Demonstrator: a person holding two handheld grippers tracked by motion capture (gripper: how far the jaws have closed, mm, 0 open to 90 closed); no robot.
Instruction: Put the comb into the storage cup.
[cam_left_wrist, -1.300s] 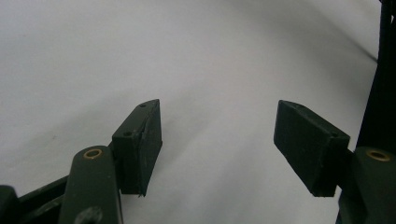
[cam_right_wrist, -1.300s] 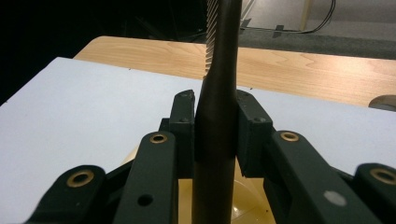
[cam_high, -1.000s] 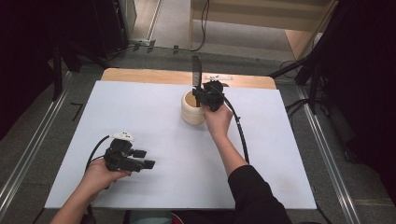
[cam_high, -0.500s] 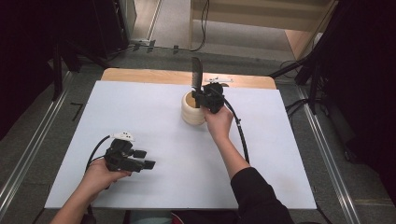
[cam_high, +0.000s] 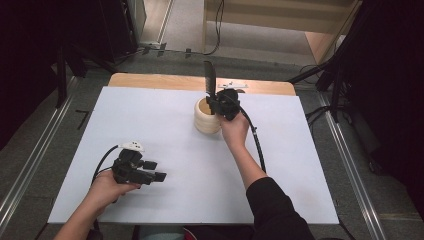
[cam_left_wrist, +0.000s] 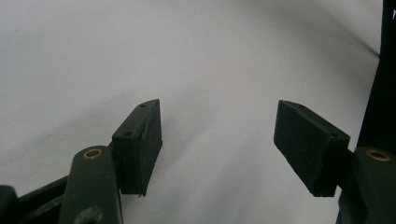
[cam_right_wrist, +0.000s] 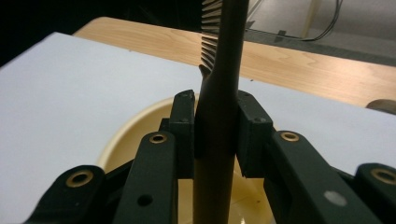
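Note:
A black comb (cam_high: 210, 80) stands upright, its handle end down over a cream round cup (cam_high: 205, 120) at the table's far middle. My right gripper (cam_high: 218, 103) is shut on the comb's handle just above the cup's rim. The right gripper view has both jaws pressed on the comb (cam_right_wrist: 219, 93), the teeth rising above them and the cup (cam_right_wrist: 126, 135) open below. At the near left my left gripper (cam_high: 156, 171) lies low on the white sheet, open and holding nothing; its pads (cam_left_wrist: 142, 144) stand wide apart over bare sheet.
The white sheet (cam_high: 150, 130) covers most of the wooden table (cam_high: 150, 81), whose bare strip shows along the far edge. A small metal piece (cam_high: 232, 85) lies on that strip behind the cup. Metal rails and dark floor flank both sides.
The right gripper has shifted slightly with the comb over the cup. The left gripper has stayed put.

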